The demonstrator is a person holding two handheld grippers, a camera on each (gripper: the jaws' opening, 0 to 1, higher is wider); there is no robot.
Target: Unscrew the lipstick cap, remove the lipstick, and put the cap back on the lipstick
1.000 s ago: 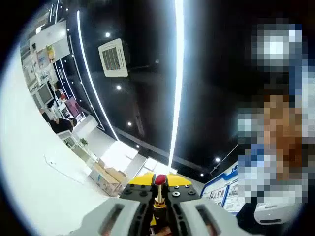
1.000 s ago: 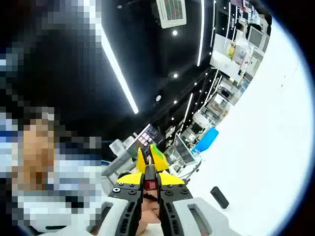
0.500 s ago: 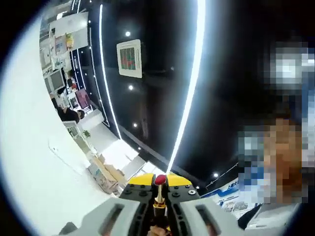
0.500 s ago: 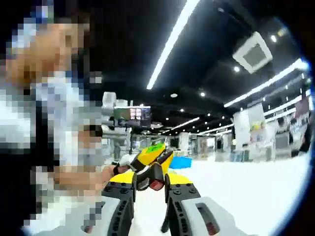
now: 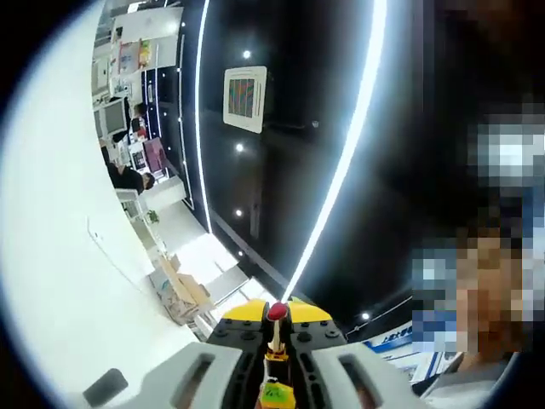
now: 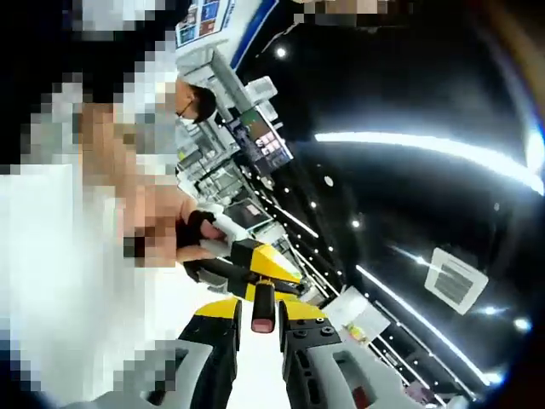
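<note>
Two grippers up, each clamped on one part. Left gripper (image 5: 275,328) pinching the lipstick (image 5: 275,334), red tip poking past the yellow jaw ends toward the light strip (image 5: 341,179). Right gripper (image 6: 260,319) nipping the dark cap (image 6: 263,308), red end facing back, just before the left gripper and hand (image 6: 200,243), below the same light strip.

Count, left gripper view: one lipstick (image 5: 276,328), red tip exposed; one ceiling vent (image 5: 245,99); one long light strip (image 5: 341,162); one dark object (image 5: 106,386) on the white surface.

Count, right gripper view: one cap (image 6: 263,308); one ceiling vent (image 6: 456,281); one hand (image 6: 189,239). Small round ceiling lights: several in each view; exact number indeterminate.
</note>
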